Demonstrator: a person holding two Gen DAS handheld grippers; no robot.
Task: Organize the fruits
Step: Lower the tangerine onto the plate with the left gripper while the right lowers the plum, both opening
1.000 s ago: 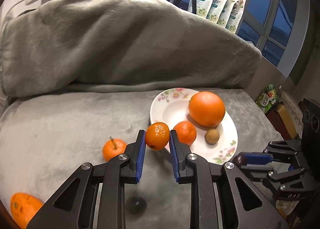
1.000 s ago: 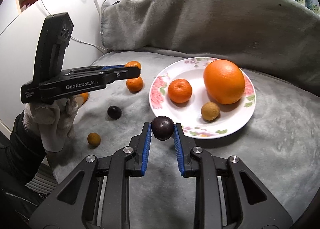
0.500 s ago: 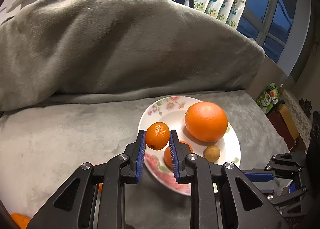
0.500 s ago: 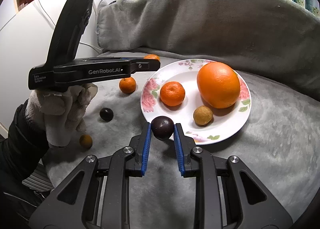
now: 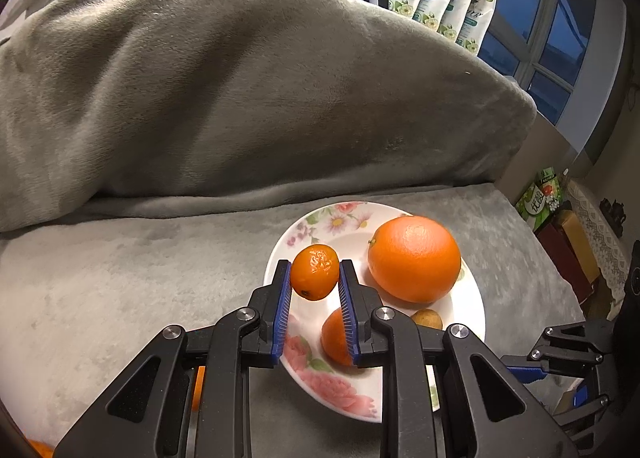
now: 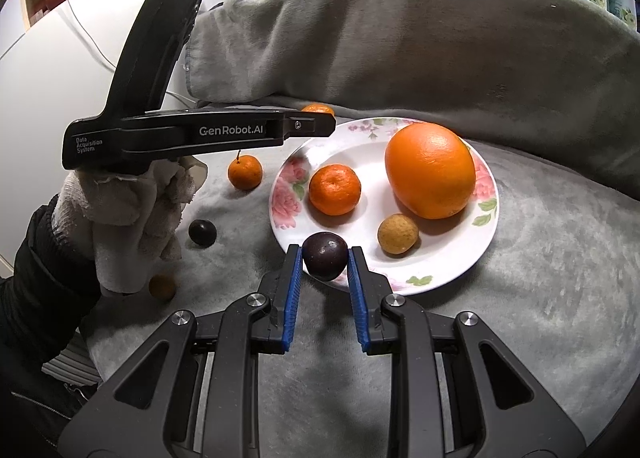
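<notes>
At centre frame, the left gripper (image 5: 315, 280) is clamped on a small mandarin (image 5: 314, 272) above the floral plate (image 5: 340, 386), whose large orange (image 5: 414, 259) sits at right. The right gripper (image 6: 325, 264) pinches a dark plum (image 6: 325, 261) over the plate's near rim. Loose fruits lie on the grey blanket (image 6: 540, 278) at left.

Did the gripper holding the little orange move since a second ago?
Yes. The left gripper carried the small orange sideways to over the flowered plate; earlier it sat short of the plate's rim, over the grey blanket.
</notes>
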